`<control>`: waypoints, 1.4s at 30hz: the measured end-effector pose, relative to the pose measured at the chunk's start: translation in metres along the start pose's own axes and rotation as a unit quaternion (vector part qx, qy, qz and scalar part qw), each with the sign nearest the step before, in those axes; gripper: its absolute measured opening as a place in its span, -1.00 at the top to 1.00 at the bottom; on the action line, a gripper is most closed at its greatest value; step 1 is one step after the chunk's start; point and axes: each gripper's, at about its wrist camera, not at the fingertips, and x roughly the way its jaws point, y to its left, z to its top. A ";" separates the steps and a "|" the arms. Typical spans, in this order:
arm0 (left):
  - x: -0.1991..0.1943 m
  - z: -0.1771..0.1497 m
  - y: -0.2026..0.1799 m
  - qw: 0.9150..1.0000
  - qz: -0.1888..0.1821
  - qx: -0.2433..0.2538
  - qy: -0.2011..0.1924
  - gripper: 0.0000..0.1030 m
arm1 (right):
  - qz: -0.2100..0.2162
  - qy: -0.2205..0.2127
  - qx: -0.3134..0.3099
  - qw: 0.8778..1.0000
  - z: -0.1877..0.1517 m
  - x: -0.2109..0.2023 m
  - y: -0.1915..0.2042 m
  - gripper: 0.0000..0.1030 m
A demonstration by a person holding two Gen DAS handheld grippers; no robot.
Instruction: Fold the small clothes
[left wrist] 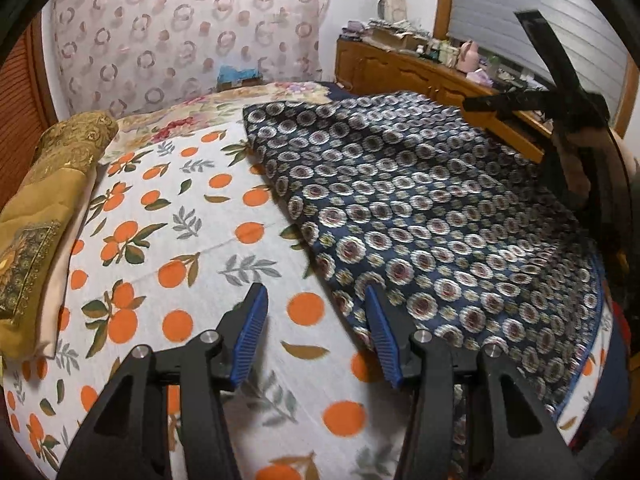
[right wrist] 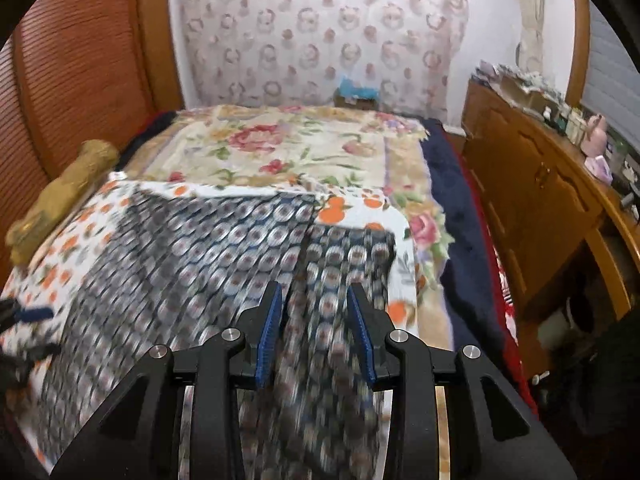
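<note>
A dark blue garment with round flower medallions [left wrist: 432,216] lies spread on the orange-print sheet [left wrist: 192,240] on the bed. My left gripper [left wrist: 316,312] is open and empty, just off the garment's near left edge. My right gripper [right wrist: 314,312] is open above the garment [right wrist: 208,248], with a raised fold of the cloth between its blue pads [right wrist: 270,328]; the view is motion-blurred. The right gripper also shows at the far right of the left wrist view [left wrist: 560,104].
A yellow-brown folded cloth [left wrist: 36,216] lies at the bed's left edge. A floral blanket [right wrist: 296,144] covers the far part of the bed. A wooden dresser [right wrist: 536,200] with clutter stands at the right. A headboard [right wrist: 72,80] is at the left.
</note>
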 end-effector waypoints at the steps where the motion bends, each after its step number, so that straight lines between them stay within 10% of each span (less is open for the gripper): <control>1: 0.003 0.000 0.002 1.000 0.001 -0.001 0.005 0.04 | 0.002 0.005 0.003 1.000 0.006 0.010 0.000 0.36; 15: 0.013 0.000 -0.005 1.000 0.002 0.021 0.020 -0.28 | 0.048 0.059 0.030 0.997 0.030 0.064 0.008 0.37; 26: 0.014 0.000 -0.001 0.999 0.027 0.000 0.031 -0.80 | 0.033 0.025 0.007 0.999 0.032 0.051 0.015 0.99; 42: -0.005 -0.002 0.011 1.000 -0.004 -0.031 0.001 -0.82 | -0.038 0.001 -0.034 0.999 0.045 0.032 0.010 1.00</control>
